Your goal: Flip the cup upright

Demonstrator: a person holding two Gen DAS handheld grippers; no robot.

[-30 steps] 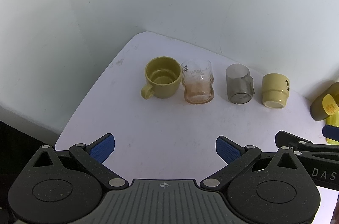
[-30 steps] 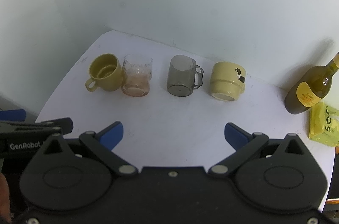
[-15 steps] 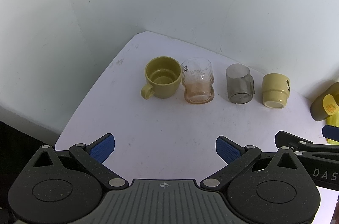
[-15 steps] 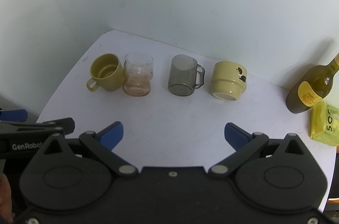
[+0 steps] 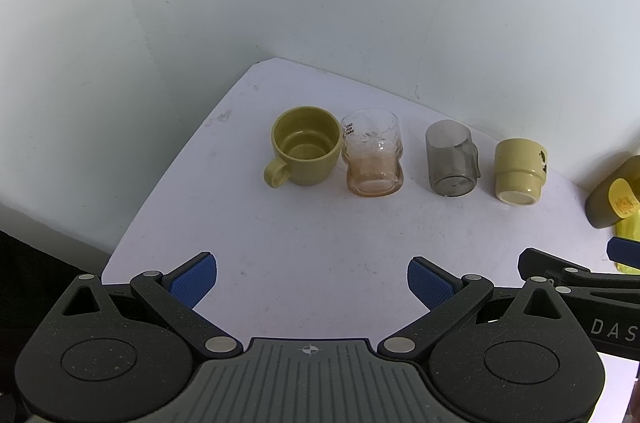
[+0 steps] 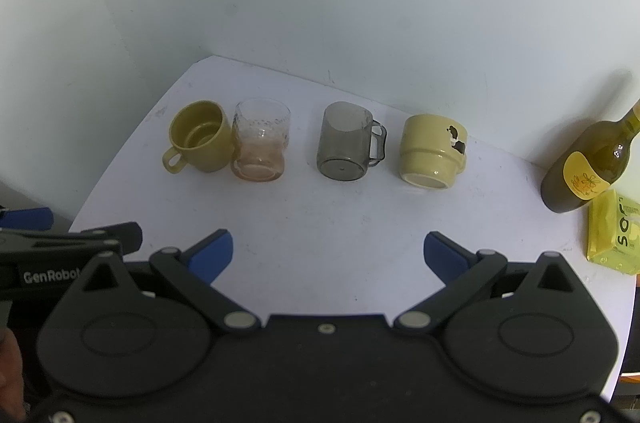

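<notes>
- Four cups in a row on the white table [image 6: 320, 223], well ahead of both grippers.
- Olive mug [image 6: 200, 137] and glass [image 6: 261, 145] stand upright, mouths up, touching or nearly so.
- Grey mug [image 6: 346, 141] looks inverted: flat base up, handle to its right.
- Cream mug [image 6: 432, 151] lies tipped, its foot ring toward the camera; not upright.
- Left gripper [image 5: 312, 281]: fingers spread wide, holding nothing.
- Right gripper [image 6: 328, 255]: fingers spread wide, empty too.
- Bottle [image 6: 588, 167] and yellow packet [image 6: 616, 233] sit at far right.
- Progress, as judged: no cup gripped; grey and cream mugs seem left to flip.
</notes>
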